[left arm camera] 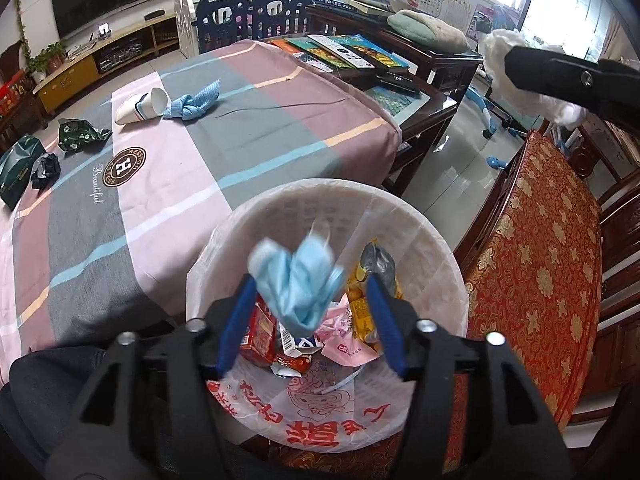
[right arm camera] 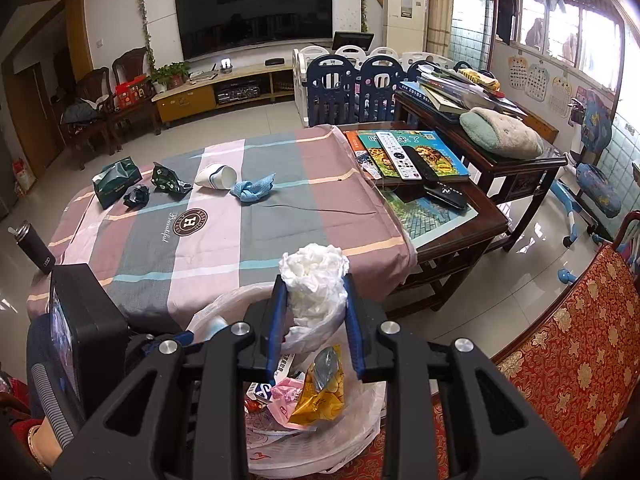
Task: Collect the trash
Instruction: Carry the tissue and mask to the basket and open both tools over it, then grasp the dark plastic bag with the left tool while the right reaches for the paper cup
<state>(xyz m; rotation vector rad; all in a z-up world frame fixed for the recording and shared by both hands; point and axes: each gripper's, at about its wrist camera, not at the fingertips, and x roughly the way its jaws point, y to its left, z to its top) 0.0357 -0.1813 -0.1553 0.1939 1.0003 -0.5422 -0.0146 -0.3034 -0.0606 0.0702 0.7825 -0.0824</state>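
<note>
Left wrist view: the left gripper (left arm camera: 310,312) points down into a white lattice wastebasket (left arm camera: 436,240) lined with a printed plastic bag (left arm camera: 304,428). Its blue pads (left arm camera: 236,320) stand apart, and a crumpled blue face mask (left arm camera: 298,284), motion-blurred, sits between them without being pressed by either. In the basket lie a red carton (left arm camera: 260,332), a pink wrapper (left arm camera: 344,344) and a yellow snack bag (left arm camera: 362,304). The basket stands on a red-and-gold chair cushion (left arm camera: 540,272), just beside the tabletop (left arm camera: 248,144) with its striped cloth. At upper right the other gripper's black finger crosses the view with white tissue behind it.

From the right wrist, the right gripper (right arm camera: 316,320) is clamped on a wad of white tissue (right arm camera: 314,280), which bulges above the fingertips and hangs over the basket's near side. The left gripper's camera body shows as a black box at left.

On the cloth, well apart from the basket, lie more pieces: a tipped paper cup (right arm camera: 216,177), touching or nearly touching a knotted blue cloth (right arm camera: 254,190), a green snack wrapper (right arm camera: 170,180), a crumpled dark scrap (right arm camera: 137,195) and a green tissue pack (right arm camera: 116,184). Picture books (right arm camera: 416,152) with two remote controls (right arm camera: 400,156) on them rest beyond the cloth's edge.
</note>
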